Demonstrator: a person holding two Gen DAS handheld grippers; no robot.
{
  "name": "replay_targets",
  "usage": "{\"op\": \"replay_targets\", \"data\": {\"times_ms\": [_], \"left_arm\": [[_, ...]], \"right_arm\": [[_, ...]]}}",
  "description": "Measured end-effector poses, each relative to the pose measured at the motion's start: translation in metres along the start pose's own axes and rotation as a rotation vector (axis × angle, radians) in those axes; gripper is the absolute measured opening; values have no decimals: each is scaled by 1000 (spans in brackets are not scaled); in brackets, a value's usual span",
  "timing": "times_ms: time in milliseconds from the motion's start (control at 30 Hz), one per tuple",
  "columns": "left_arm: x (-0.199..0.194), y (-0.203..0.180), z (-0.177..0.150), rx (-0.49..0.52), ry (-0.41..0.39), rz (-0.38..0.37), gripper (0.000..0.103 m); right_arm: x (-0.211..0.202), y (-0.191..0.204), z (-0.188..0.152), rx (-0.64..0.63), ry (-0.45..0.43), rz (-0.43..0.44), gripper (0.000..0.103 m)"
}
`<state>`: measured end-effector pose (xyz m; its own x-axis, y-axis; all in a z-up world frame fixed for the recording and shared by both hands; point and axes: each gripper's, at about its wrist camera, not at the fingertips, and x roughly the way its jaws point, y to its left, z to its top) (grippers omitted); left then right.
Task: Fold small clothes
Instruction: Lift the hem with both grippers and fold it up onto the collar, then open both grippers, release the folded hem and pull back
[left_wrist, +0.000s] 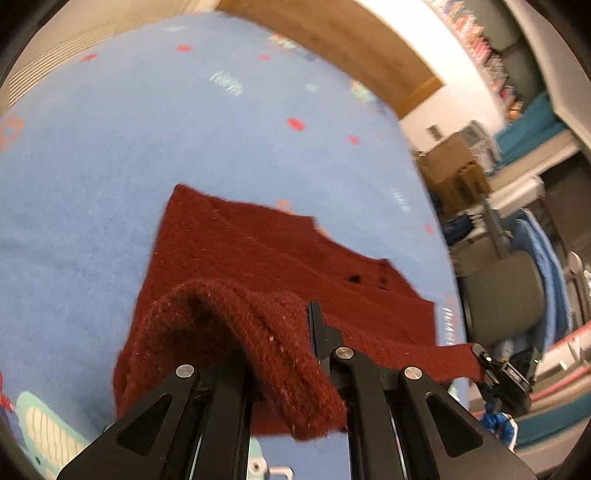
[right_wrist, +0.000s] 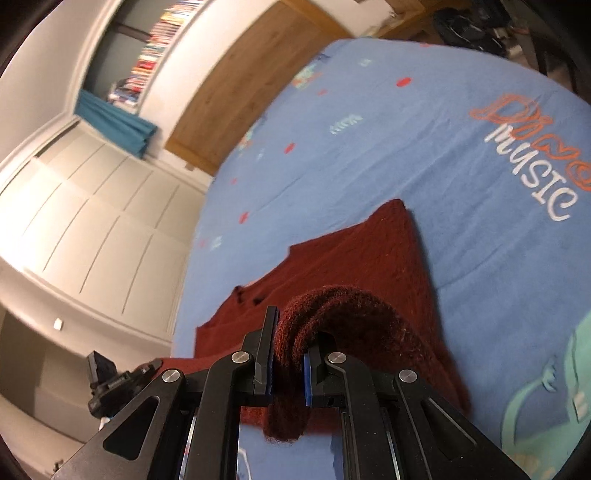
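A dark red knitted garment (left_wrist: 266, 258) lies on a blue printed bedcover (left_wrist: 110, 166). Its near edge is lifted off the cover. My left gripper (left_wrist: 280, 354) is shut on one lifted corner; the knit bunches over its left finger. My right gripper (right_wrist: 290, 354) is shut on the other lifted corner, a thick roll of knit (right_wrist: 332, 314) between its blue pads. The garment (right_wrist: 369, 251) slopes from both grippers down to the cover. The right gripper also shows in the left wrist view (left_wrist: 506, 373) at the garment's right corner, and the left gripper shows in the right wrist view (right_wrist: 110, 380).
The bedcover (right_wrist: 406, 147) carries red dots, lettering (right_wrist: 535, 173) and a turquoise dinosaur print (right_wrist: 546, 387). A wooden headboard (left_wrist: 351, 33) stands behind. A grey chair (left_wrist: 509, 295) and boxes (left_wrist: 454, 166) are beside the bed. White cupboard doors (right_wrist: 92, 206) and a bookshelf (right_wrist: 155, 55) line the wall.
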<state>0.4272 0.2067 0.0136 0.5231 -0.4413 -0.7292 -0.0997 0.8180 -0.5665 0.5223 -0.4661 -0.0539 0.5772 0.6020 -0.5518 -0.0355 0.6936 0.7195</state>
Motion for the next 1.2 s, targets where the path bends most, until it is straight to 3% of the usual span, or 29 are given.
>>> {"op": "replay_targets", "data": {"times_ms": [133,233,400,600,667,700,800,900,1200], "left_arm": [[32,26,10,-75,48,71,9],[42,43,17,-135,54,72,13],[45,48,29,-140,64,79,17],[29,52,39,-191,24,12,35],[19,53,42,-202,4,-20,37],[14,52,43,-197,-7,-15,40],[4,42,46,-136,-34,23,41],[5,21,41,-21,-53,81,41],[57,-22,2,269,-104,310,41]], "right_arm": [[30,-13,10,40,30,-61,14],[48,-23,14,67,41,-90,15],[66,-29,20,72,62,-108,16],[65,-34,29,107,45,-102,41],[57,-34,34,110,12,-109,58],[52,-34,37,111,-5,-111,58],[40,-28,44,69,-29,-130,58],[38,-8,46,-52,-29,-169,59],[110,40,12,-404,114,-285,58]]}}
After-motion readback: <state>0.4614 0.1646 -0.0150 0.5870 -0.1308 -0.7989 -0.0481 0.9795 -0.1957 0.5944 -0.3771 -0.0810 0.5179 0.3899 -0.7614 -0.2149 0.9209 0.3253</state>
